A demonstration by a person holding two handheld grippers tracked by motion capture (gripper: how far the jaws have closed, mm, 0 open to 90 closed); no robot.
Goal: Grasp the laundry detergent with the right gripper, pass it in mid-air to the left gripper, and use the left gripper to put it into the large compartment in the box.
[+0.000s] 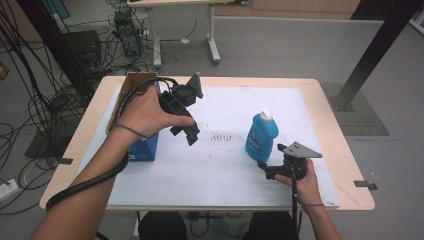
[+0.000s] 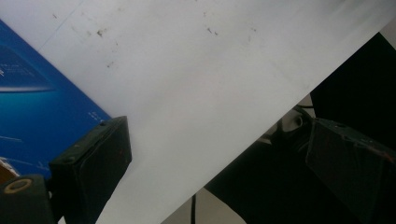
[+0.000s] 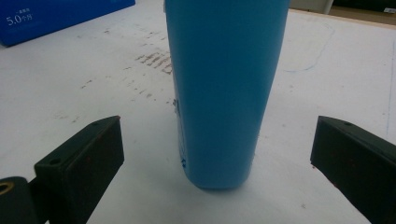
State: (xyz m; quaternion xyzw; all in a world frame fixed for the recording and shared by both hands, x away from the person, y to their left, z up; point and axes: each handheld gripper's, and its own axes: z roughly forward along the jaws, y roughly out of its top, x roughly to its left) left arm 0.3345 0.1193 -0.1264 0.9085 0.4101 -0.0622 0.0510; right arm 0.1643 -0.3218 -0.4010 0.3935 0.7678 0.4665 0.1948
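Nearest the high camera, the person's two forearms are coming in from the bottom edge, each hand carrying a gripper over the white sheet [image 1: 225,170] that is covering the table [image 1: 345,165].

Down at the near right, the right gripper [image 1: 263,168] is pointing at the blue bottle [image 1: 261,136], which is standing upright on the sheet with its white cap [image 1: 266,115] on top. In the right gripper view its jaws are standing wide apart, one on each side of the bottle's [image 3: 224,93] lower body, neither one touching it; the bottle is sitting just ahead of the fingertips [image 3: 84,158] rather than between them, and the gripper is holding nothing.

On the other side, the left gripper [image 1: 191,134] is hovering above the sheet beside the blue box [image 1: 145,145], tilted downward. Its own view is showing both jaws spread wide with bare sheet [image 2: 196,93] between them, clamping nothing, and a side of the blue box [image 2: 32,102] at the left.

Much of the box is being hidden in the high view by the left hand [image 1: 145,112], and its open cardboard top [image 1: 135,80] is only partly showing. Up close, the bottle's top is being cut off by the frame, and its label print is too small to read.
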